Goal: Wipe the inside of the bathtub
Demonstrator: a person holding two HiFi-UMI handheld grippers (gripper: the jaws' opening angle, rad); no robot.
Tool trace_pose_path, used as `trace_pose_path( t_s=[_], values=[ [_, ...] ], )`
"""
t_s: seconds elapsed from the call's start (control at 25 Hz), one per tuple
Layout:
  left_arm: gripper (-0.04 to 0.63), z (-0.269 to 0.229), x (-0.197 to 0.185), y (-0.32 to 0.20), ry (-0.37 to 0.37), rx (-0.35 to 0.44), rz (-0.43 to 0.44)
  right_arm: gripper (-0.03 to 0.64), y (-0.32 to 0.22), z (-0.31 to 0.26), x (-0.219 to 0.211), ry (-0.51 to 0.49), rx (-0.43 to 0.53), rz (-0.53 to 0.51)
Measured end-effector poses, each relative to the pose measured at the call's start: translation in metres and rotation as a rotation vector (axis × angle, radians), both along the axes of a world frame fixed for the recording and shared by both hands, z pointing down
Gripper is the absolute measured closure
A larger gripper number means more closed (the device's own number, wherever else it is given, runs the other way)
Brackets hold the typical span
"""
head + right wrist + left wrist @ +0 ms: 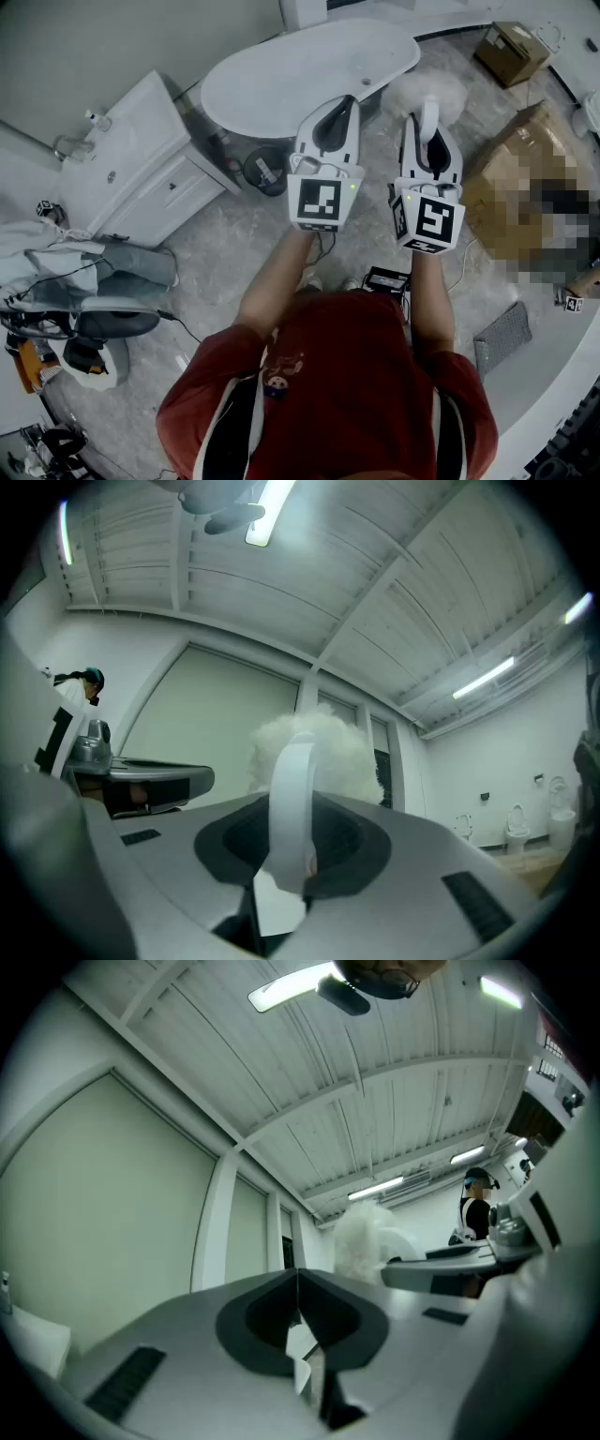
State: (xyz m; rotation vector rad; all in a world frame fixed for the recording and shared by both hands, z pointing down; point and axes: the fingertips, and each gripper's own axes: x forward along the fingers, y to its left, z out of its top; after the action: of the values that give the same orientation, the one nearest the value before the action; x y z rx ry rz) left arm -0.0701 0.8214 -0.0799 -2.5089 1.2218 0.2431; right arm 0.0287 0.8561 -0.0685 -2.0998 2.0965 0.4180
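The white oval bathtub (300, 80) stands ahead of me in the head view. Both grippers are raised in front of my chest, short of its near rim. My right gripper (428, 131) is shut on the curved white handle (291, 808) of a fluffy white duster (319, 747). The duster's head (427, 92) hangs beside the tub's right end. My left gripper (348, 101) is shut with nothing between its jaws, which meet in a thin seam (298, 1283). In the left gripper view the duster (367, 1237) shows to the right. Both gripper views tilt up toward the ceiling.
A white vanity cabinet (141, 159) stands to the left, with a small dark bin (265, 172) between it and the tub. Cardboard boxes (511, 52) lie to the right, a grey mat (502, 337) on the floor. Another person (478, 1208) stands far off.
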Motion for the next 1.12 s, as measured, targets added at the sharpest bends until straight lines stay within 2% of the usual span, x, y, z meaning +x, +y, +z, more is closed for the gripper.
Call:
trace_pose_path(
  t_s=[0.24, 0.52, 1.12],
  values=[
    [0.58, -0.002, 0.013, 0.002, 0.019, -0.009, -0.012, 0.52, 0.003, 0.0, 0.017, 0.003, 0.001, 0.002],
    [0.58, -0.002, 0.023, 0.004, -0.003, 0.005, -0.032, 0.52, 0.005, 0.001, 0.028, -0.014, 0.012, -0.005],
    [0.58, 0.017, 0.08, 0.019, -0.027, 0.002, -0.093, 0.52, 0.009, 0.024, 0.085, -0.05, 0.001, -0.076]
  ],
)
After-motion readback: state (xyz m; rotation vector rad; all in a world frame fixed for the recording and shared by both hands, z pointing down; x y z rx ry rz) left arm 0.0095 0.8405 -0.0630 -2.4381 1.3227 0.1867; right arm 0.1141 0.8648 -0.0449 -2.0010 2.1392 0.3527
